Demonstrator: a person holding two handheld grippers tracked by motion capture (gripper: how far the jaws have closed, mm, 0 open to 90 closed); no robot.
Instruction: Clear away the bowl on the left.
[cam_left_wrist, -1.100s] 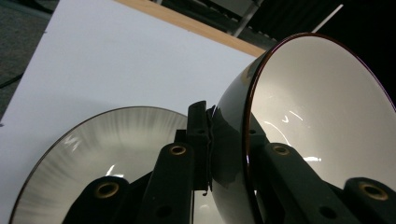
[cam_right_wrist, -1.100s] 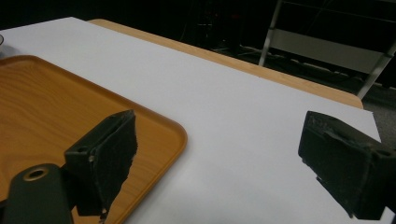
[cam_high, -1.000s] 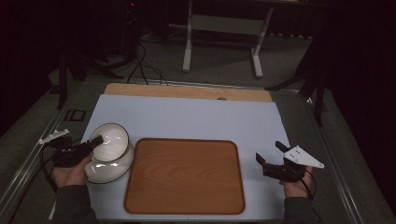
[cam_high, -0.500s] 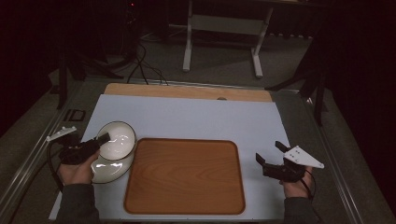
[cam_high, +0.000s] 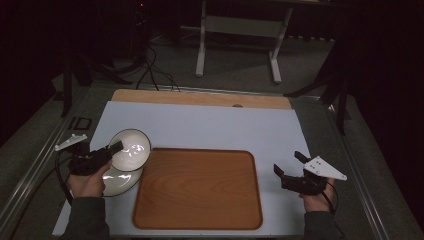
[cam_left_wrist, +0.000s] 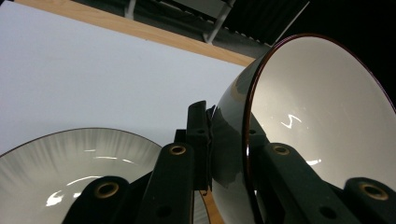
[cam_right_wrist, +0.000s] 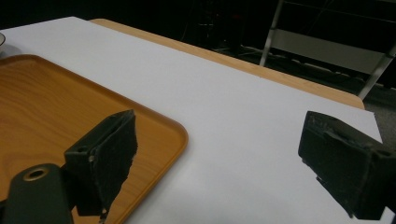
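The left gripper (cam_high: 116, 146) is clenched on the rim of a bowl (cam_high: 131, 149), one jaw on the dark outer wall and the other on the white inside, as the left gripper view shows closely. The bowl (cam_left_wrist: 322, 121) is lifted and tilted on its side, so its opening faces partly toward the tray (cam_high: 197, 189). It hangs near the left edge of the worktop (cam_high: 210, 125), just above a second bowl (cam_high: 120, 181) that rests there beside the left edge of the tray.

The right gripper (cam_high: 290, 168) is held near the right edge of the worktop, and its jaws stand wide apart with nothing between them (the right gripper view shows only white surface and a corner of the tray (cam_right_wrist: 56, 116) there).

The bowl looks glazed and hard, like ceramic, so I judge it to be stiff, rather heavy for a rim pinch, smooth and breakable. The glaze shines, which suggests it can slip between the pads. A hold on the rim is the only place these jaws can take, and a deeper bite over the rim should be safer than the tips. Because the weight hangs to one side of the jaws, the bowl may swing, so setting it down gently seems wise.
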